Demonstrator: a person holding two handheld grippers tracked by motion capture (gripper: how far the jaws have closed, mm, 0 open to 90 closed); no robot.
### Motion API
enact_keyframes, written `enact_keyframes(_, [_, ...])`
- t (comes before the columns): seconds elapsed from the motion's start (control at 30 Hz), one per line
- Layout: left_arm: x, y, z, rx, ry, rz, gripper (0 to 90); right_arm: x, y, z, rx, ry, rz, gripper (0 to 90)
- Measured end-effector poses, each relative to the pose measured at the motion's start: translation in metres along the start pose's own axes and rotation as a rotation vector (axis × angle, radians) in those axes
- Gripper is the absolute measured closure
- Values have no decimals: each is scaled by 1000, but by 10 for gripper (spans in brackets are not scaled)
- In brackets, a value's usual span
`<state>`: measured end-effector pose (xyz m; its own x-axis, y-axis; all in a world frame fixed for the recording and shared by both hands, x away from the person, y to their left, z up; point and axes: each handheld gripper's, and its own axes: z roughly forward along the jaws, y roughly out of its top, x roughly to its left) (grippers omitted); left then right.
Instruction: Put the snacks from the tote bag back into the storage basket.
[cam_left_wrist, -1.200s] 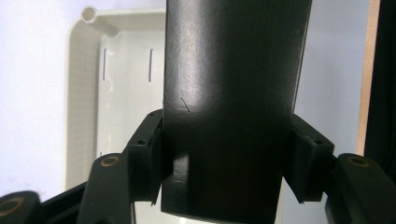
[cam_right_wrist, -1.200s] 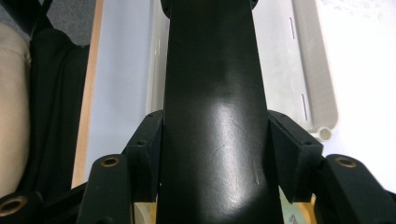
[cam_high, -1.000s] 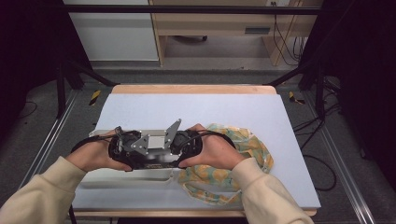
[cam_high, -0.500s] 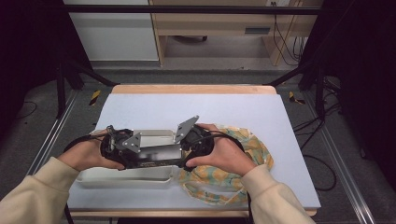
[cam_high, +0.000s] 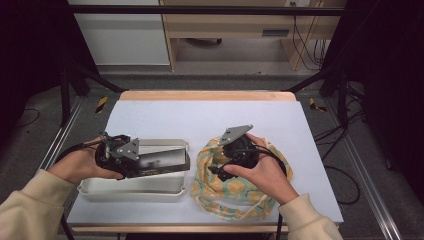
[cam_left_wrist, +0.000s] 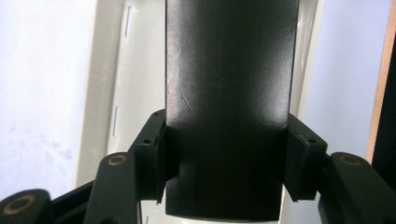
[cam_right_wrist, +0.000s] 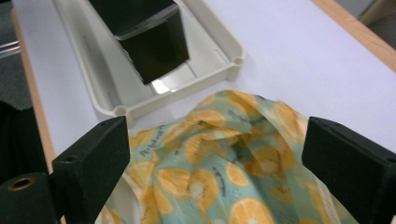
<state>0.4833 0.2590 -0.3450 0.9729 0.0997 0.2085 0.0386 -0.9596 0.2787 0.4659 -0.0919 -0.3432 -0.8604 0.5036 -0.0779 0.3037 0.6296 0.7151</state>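
The stiff, smooth black box (cam_left_wrist: 229, 93) is clamped across its sides by the left gripper (cam_left_wrist: 229, 163), while the right gripper (cam_right_wrist: 224, 158), its fingers just widened, is held empty over the soft bag (cam_right_wrist: 233, 172).

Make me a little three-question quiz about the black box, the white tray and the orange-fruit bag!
1. True or false: the left gripper grips the black box.
2. What lies under the right gripper? A) the white tray B) the fruit-print bag C) bare table
3. Fill in: the right gripper's jaws stand ____, having just been opening.

Key: 1 true. 2 B. 3 open, with nothing pressed between them.
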Motion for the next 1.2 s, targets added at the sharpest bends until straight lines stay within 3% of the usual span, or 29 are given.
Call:
enact_keyframes(0.3, [4,-11,-11,-2,20,-12,436,-13,-25,-20,-66,-84,103,79])
enact_keyframes(0.7, [6,-25,-16,-12,38,-35,436,-16,-66,-39,-138,-192,202,83])
enact_keyframes(0.77, [6,-27,-16,-10,37,-38,436,-16,-74,-43,-149,-228,215,85])
enact_keyframes(1.07, [8,-36,-18,-12,43,-51,435,-12,-103,-56,-158,-307,236,93])
enact_keyframes(1.2, [8,-39,-19,-8,47,-51,435,-11,-115,-59,-129,-348,232,109])
